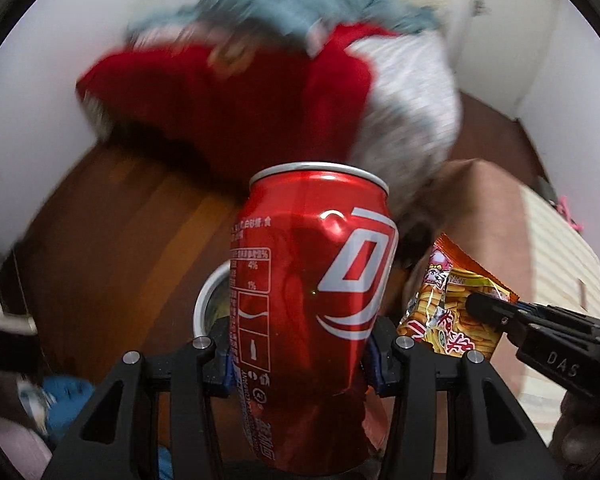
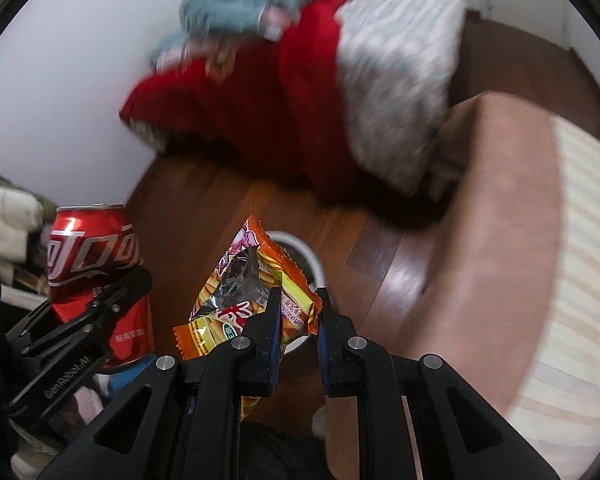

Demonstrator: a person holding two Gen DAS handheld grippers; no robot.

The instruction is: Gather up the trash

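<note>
Trash is in both grippers: the left gripper (image 1: 300,356) is clenched on a red soda can (image 1: 312,300), its blue-padded fingers pressing the dented lower body from either side, and the can stands nearly upright between them with its silver rim toward the top of the left wrist view. The right gripper (image 2: 298,320) is pinched tight on a crinkled orange and yellow snack wrapper (image 2: 256,292), the fingertips squeezing its right edge while the rest of the packet fans out to the left and upward. Each gripper shows in the other's camera: the right one reaches in from the lower right of the left wrist view with the wrapper just beside the can, and the left one enters from the lower left of the right wrist view with the can in its grasp. Directly beneath both held items lies the white rim of a round bin (image 2: 314,264), partly hidden by them; what is inside cannot be made out. Around it spreads a brown wooden floor (image 1: 132,224). Farther out, a blurred heap of clothes (image 1: 260,92) in red, grey-blue and pale stripes sits against a white wall (image 1: 40,80), and a tan cardboard box (image 2: 496,208) stands at the right.
</note>
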